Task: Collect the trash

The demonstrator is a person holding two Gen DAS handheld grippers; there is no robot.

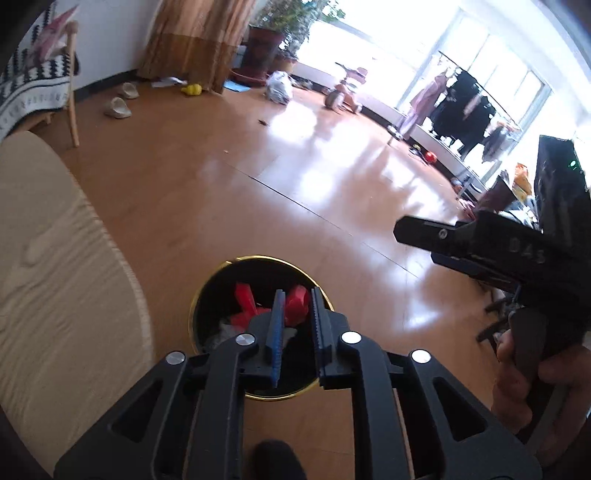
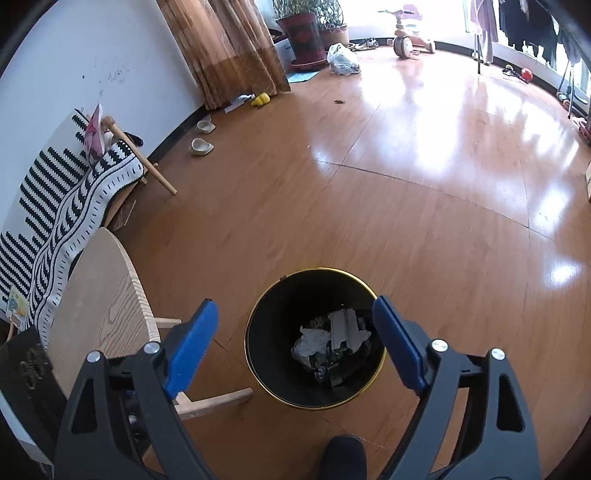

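A black trash bin with a gold rim (image 1: 207,288) (image 2: 266,306) stands on the wood floor, with white crumpled paper (image 2: 332,332) and dark scraps inside. My left gripper (image 1: 297,299) hovers right above the bin, its jaws a little apart with nothing between them. Red trash (image 1: 295,302) shows in the bin behind its fingertips. My right gripper (image 2: 295,310) is wide open and empty above the bin. It also shows in the left wrist view (image 1: 406,230), at the right, held by a hand.
A round wooden table (image 1: 55,277) (image 2: 103,295) stands left of the bin. A chair with a striped blanket (image 2: 74,184) is by the wall. Slippers (image 2: 201,147), a yellow toy (image 2: 260,99), a plastic bag (image 2: 343,59), a plant pot (image 2: 303,37) and a tricycle (image 2: 406,33) lie farther off.
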